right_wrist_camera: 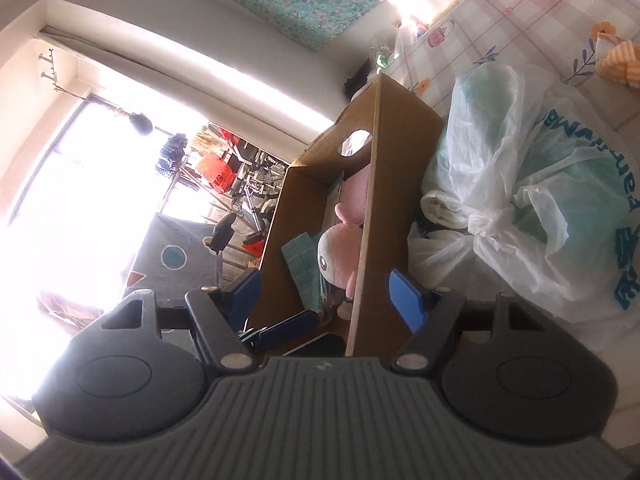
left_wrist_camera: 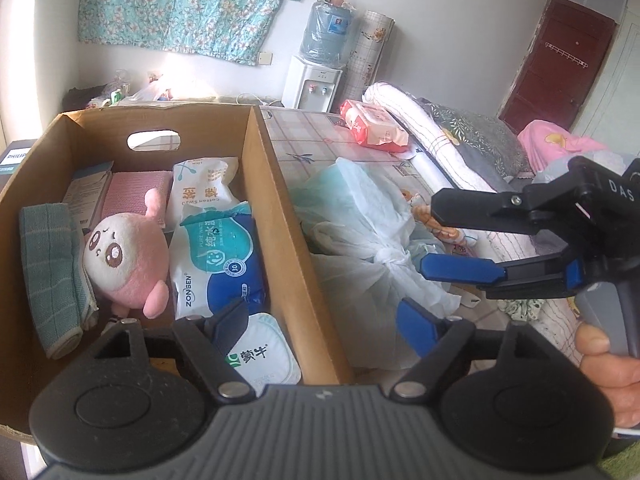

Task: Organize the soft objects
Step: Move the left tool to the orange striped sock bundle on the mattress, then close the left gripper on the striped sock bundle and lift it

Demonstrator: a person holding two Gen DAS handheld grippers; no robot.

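Left wrist view, left to right. Cardboard box (left_wrist_camera: 276, 208) fills the 9 o'clock half, sitting on the tablecloth-covered worktop (left_wrist_camera: 320, 140). Inside it: folded green towel (left_wrist_camera: 50, 268) against the left wall, pink plush toy (left_wrist_camera: 128, 256) just beside it, pink cloth (left_wrist_camera: 134, 192) behind the plush, cotton swab pack (left_wrist_camera: 200, 188) toward 12, blue wet-wipes pack (left_wrist_camera: 220, 264) at centre, white Mengniu pack (left_wrist_camera: 264, 356) nearest the camera.

Left hand-held gripper (left_wrist_camera: 320, 320) hangs over the box's right wall, jaws spread wide, nothing between them: one blue pad over the wipes, the other outside the box.

Right of the box wall, a knotted white plastic bag (left_wrist_camera: 360, 232) lies touching the box. Red tissue pack (left_wrist_camera: 376, 126) sits at 1 o'clock, well apart.

Right hand-held gripper (left_wrist_camera: 432, 236) enters from 3 o'clock, roughly level, fingers pointing left at the bag knot, jaws apart, empty. Person's thumb (left_wrist_camera: 600, 344) grips its handle at 4 o'clock.

Right wrist view is rolled sideways: box (right_wrist_camera: 384, 216) dead ahead between its parted pads (right_wrist_camera: 404, 300), plush (right_wrist_camera: 336, 256) and towel (right_wrist_camera: 304, 268) visible inside, bag (right_wrist_camera: 520, 208) toward 3 o'clock.
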